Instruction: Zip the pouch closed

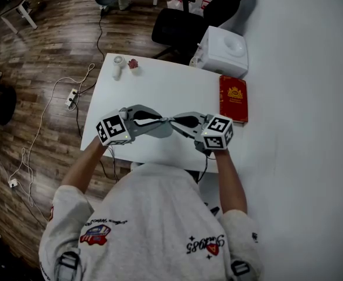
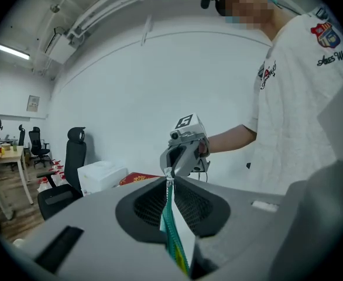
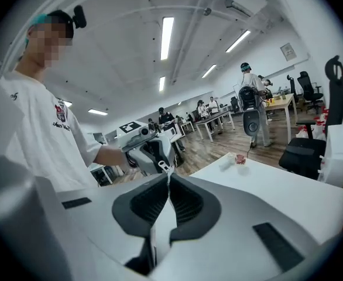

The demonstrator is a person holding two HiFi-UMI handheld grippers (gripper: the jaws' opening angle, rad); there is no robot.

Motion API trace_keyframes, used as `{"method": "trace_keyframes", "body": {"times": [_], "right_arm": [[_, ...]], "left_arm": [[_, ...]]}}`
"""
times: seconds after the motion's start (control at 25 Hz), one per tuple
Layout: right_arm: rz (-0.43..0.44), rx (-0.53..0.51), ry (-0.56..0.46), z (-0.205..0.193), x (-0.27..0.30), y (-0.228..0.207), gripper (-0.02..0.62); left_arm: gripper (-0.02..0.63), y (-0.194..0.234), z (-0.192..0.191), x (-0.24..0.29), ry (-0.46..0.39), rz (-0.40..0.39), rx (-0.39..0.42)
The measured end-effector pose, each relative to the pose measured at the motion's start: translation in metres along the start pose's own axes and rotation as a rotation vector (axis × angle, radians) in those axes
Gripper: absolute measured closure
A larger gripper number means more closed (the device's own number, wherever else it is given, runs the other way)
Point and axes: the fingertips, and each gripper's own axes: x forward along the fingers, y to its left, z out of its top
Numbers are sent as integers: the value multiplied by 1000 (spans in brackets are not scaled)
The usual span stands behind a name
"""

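Above the white table's [image 1: 160, 86] near edge, my two grippers meet tip to tip, and the pouch is stretched edge-on between them. My left gripper [image 2: 170, 183] is shut on the pouch [image 2: 172, 233], whose teal zip tape runs out from between the jaws. My right gripper [image 3: 167, 177] is shut on the pouch's thin white edge [image 3: 158, 230]. A small metal zip pull [image 3: 161, 170] shows where the tips meet. In the head view the left gripper [image 1: 163, 122] and right gripper [image 1: 176, 121] hide nearly all of the pouch.
A red book [image 1: 233, 98] lies at the table's right side, with a white boxy appliance [image 1: 224, 51] behind it. A small white object [image 1: 118, 63] and a red bit [image 1: 133, 64] sit at the far left corner. A black office chair [image 1: 180, 25] stands beyond the table, and cables [image 1: 72, 98] lie on the floor at left.
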Motion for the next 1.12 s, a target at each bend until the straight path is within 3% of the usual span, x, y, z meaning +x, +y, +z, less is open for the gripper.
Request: {"method": "trace_keyframes", "body": {"times": [0.44,1.12], "right_arm": [[53,87,-75,5,-8,2,578],[13,66,-38,0,-8,3,577]], "left_arm": [[575,0,-1,-1,4,-6,6],[574,-1,-13,8,73,35,50]]}}
